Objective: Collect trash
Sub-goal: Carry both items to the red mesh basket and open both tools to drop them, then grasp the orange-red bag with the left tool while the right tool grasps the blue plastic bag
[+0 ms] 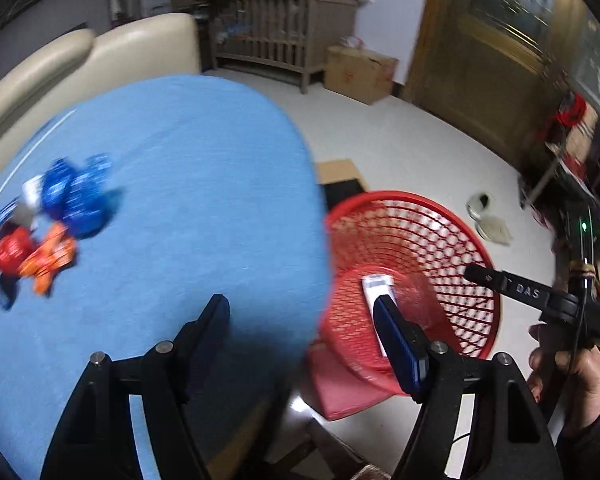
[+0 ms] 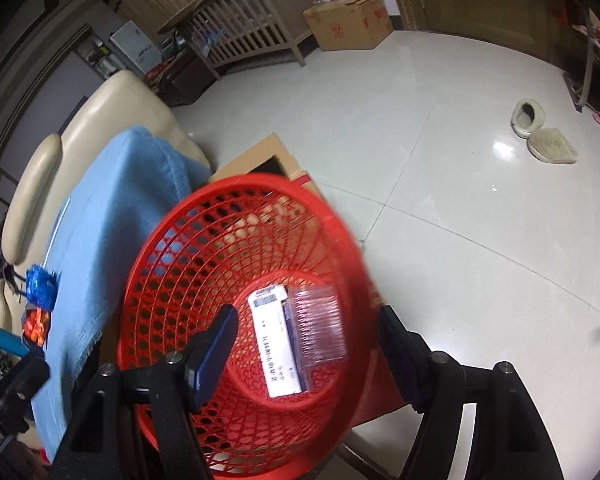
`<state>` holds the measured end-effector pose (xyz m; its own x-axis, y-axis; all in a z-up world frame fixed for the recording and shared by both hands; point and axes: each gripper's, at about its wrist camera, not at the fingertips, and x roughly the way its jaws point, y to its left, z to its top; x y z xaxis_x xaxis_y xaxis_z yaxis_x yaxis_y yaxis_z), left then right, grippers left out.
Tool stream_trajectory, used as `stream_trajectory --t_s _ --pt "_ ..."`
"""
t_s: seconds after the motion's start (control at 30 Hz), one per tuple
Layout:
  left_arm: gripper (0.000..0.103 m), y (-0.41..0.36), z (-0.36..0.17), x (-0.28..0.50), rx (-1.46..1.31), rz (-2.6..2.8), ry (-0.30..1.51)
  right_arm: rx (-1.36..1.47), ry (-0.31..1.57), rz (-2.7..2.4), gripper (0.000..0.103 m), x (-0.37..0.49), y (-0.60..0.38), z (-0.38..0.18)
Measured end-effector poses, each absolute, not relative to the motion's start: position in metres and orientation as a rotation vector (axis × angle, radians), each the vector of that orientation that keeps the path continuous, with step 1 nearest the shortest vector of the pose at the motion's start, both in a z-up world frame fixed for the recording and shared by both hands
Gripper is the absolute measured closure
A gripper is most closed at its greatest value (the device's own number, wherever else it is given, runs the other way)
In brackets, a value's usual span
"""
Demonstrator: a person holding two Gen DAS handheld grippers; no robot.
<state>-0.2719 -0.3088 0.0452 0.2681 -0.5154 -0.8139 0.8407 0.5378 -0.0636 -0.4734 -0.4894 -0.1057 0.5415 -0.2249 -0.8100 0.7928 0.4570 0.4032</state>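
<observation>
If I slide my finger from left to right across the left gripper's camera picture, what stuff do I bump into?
Red wrapper → orange wrapper → blue wrappers → bare blue tablecloth → white box in the red basket → slippers → the right gripper.

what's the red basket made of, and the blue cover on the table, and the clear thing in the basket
Red basket: looks like glossy moulded plastic, an open lattice with one even colour. Blue cover: seemingly soft matte cloth, folding and draping over the table edge. Clear thing: probably thin transparent plastic packaging; blur leaves it uncertain.
</observation>
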Motion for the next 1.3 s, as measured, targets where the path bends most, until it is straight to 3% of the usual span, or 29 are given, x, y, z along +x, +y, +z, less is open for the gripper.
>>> stream_trajectory --t_s 0.3,0.63,1.07,1.3 --pt "0.028 -0.226 0.054 -0.218 0.219 -0.792 0.908 0.777 0.832 -0.699 0.025 -0.445 -0.462 -0.103" --pt "0.027 -0.130 0.033 -0.147 0.003 -0.565 0.939 0.684 0.708 -0.755 0.025 -0.441 -0.460 -0.050" --pt "0.027 -0.093 0.020 -0.132 -0.020 -0.526 0.933 0.302 0.777 -0.156 0.025 -0.199 -0.325 0.022" --pt "0.027 -0.092 0.024 -0.129 -0.002 -0.557 0.920 0.139 0.834 -0.114 0.025 -0.096 -0.288 0.022"
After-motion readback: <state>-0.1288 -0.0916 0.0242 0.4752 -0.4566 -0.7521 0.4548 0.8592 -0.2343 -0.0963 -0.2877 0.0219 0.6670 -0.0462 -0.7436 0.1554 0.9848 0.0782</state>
